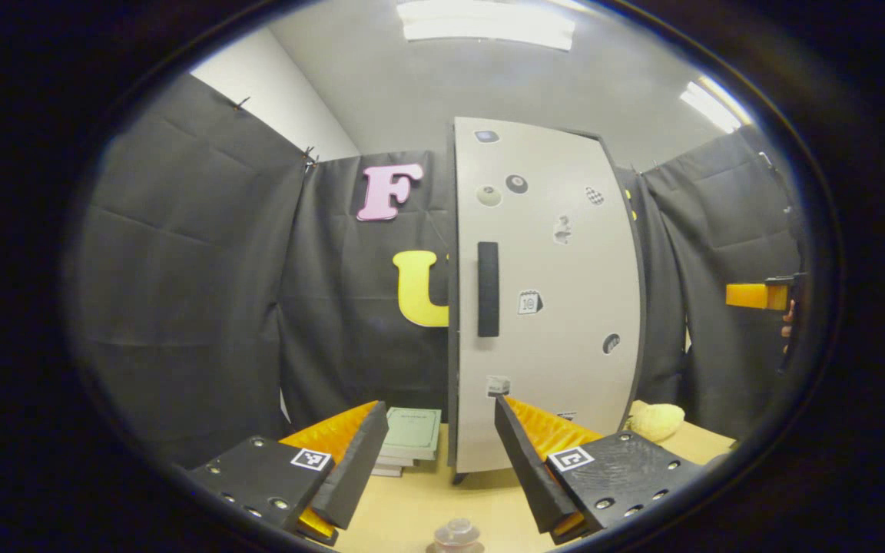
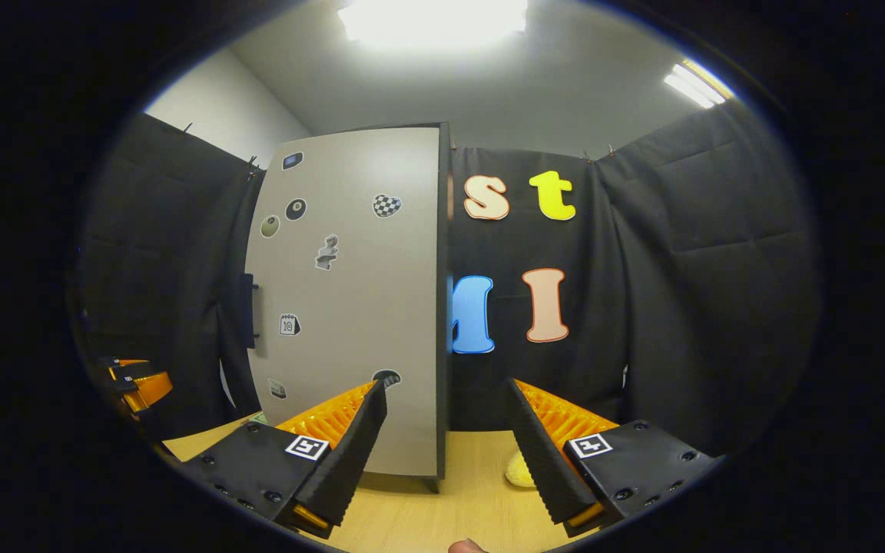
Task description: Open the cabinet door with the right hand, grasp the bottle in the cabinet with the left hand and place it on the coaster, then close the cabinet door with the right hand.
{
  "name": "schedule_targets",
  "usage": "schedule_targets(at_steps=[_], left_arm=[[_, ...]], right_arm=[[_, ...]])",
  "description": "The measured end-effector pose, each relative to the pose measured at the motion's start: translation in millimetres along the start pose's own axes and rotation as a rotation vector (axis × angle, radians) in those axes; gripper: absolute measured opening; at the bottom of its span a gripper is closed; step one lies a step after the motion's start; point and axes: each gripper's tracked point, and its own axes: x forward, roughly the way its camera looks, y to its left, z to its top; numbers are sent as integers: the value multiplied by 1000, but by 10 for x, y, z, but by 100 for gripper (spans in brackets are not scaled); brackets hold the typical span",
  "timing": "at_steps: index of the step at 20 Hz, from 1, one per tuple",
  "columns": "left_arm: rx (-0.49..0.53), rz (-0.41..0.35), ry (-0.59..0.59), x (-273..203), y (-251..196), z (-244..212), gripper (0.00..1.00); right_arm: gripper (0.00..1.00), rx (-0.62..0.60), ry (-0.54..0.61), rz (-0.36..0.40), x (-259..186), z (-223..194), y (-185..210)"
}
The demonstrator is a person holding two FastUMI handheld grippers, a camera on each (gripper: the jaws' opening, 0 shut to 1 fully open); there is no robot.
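Both the left gripper and right gripper gape wide before the shut cabinet door

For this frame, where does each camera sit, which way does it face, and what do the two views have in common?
Left gripper view: rides on the left gripper, facing the closed cabinet door and its handle; own open fingers below, the other gripper at far right.
Right gripper view: rides on the right gripper, facing the door's right edge; own open fingers below, the left gripper at far left.
Shared: cabinet door, wooden table.
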Motion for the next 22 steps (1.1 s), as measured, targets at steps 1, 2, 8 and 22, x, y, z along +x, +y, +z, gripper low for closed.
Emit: schedule_targets(at_steps=[1,2,8,22], left_arm=[[2,0,2,-61,-119,4,84],[6,4,4,-137,-209,25,84],[15,12,33,-517,-491,61,89],[43,-8,-1,-894,-65,180,84]], right_arm=[[97,1,1,-4,-92,-37,-101],[97,-2,2,-10,-169,-69,-196],[97,-25,40,-18,-580,-301,-489],[98,-27,18,-45,-1058,-197,-55]])
